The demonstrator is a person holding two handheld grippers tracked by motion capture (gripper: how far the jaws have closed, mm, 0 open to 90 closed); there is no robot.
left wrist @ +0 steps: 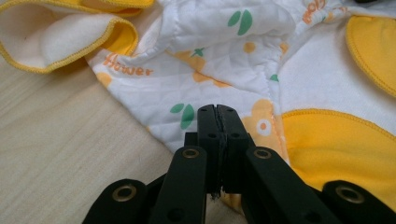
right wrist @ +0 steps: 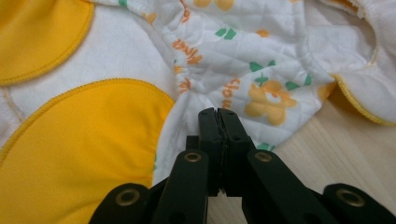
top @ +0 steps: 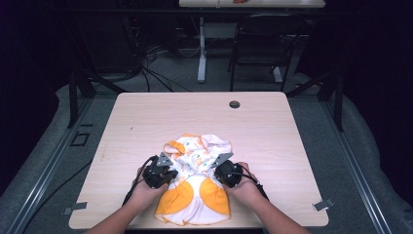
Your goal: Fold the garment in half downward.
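A light wooden table (top: pixel 146 117) carried a small quilted garment (top: pixel 197 185), white with orange flowers, green leaves and big yellow patches, lying at the near middle edge just in front of the person. Its long axis ran away from the person: yellow patches nearest, the crumpled printed part and a yellow-edged cuff farther out.

The left gripper (top: pixel 157 174) sat at the garment's left side and the right gripper (top: pixel 229 171) at its right, each about level with the middle of the cloth, so neither hand was clearly nearer. In the left gripper view the jaws (left wrist: pixel 217 112) were pressed together over the quilted cloth beside a yellow patch; in the right gripper view the jaws (right wrist: pixel 218 114) were likewise together over the white edge next to a yellow patch. Whether either pair had fabric pinched between them was hard to tell, since the tips hid the spot. The cloth lay straight ahead of and beneath both pairs of tips.
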